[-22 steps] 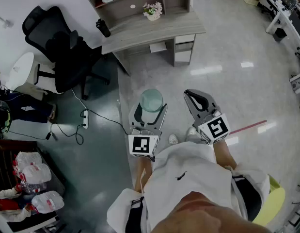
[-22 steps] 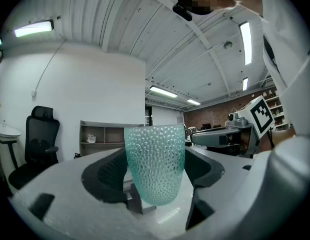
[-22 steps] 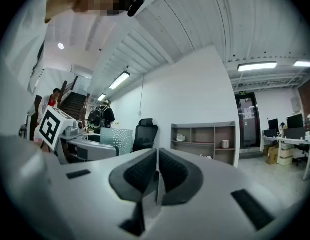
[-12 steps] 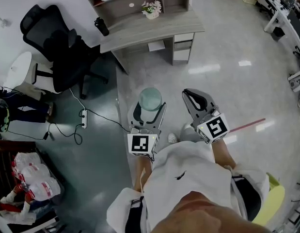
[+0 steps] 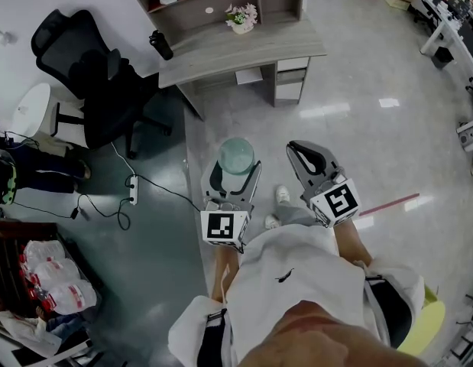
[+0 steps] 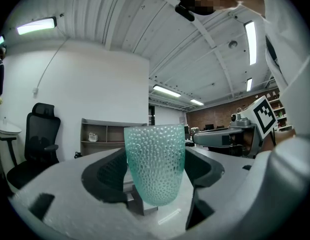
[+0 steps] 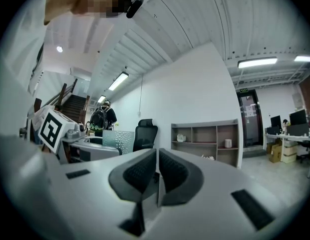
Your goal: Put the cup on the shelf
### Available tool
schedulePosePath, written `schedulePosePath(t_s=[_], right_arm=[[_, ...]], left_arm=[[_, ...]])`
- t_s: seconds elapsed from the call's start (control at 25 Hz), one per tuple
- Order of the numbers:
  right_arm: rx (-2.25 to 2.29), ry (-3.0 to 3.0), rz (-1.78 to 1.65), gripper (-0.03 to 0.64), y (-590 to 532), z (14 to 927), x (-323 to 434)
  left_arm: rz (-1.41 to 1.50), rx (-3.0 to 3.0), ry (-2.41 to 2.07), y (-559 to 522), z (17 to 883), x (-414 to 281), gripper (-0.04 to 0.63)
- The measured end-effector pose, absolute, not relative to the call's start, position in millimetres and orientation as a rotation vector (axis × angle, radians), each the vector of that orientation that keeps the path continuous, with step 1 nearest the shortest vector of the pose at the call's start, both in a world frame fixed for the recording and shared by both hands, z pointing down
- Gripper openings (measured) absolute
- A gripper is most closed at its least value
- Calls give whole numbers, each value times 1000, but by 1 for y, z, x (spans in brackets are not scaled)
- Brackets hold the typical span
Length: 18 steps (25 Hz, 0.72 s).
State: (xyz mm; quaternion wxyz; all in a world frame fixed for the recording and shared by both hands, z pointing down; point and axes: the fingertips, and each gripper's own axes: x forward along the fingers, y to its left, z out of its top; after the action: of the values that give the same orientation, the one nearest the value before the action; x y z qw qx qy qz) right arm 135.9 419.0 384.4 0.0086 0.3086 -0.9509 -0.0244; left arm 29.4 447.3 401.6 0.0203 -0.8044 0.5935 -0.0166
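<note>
The left gripper (image 5: pixel 237 168) is clenched on the cup (image 6: pixel 155 164), a pale green dimpled glass that stands upright between the two dark pads, one pad against each side. It is carried level in front of the person's waist, out over the floor, well apart from the desk (image 5: pixel 244 48) and the shelf (image 5: pixel 189 17) that stands on the desk's back edge. The right gripper (image 5: pixel 306 153) rides just beside it at the same level, jaws pressed together with nothing between them.

Compared with a moment ago, both grippers sit in nearly the same spot before the body, and the cup is gripped the same way. What has changed is below them: one white shoe (image 5: pixel 282 195) now shows further forward on the grey floor, between the two grippers, where before it lay back under the right one. The plastic bags (image 5: pixel 53 281) at the lower left edge have slid a little in the head view.

A black office chair (image 5: pixel 91 75) stands left of the desk, with a black bottle (image 5: pixel 161 44) and a small flowerpot (image 5: pixel 241 17) on the desktop.
</note>
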Motion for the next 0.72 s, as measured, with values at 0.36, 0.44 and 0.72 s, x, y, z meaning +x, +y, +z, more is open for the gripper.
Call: schedulePosePath(t_s=[0.36,0.44,0.72], right_arm=[[926,-2984,-60,38,362,385,129],[920,-2986,-56,38,351,386,129],[882,-2993,-57,38,317,385,132]], left_arm=[[-75,-2479,1864,394,401,26,374],[-79,-2476,1871,383,401,26,374],[-88,-2451,1894,348,397,30,374]])
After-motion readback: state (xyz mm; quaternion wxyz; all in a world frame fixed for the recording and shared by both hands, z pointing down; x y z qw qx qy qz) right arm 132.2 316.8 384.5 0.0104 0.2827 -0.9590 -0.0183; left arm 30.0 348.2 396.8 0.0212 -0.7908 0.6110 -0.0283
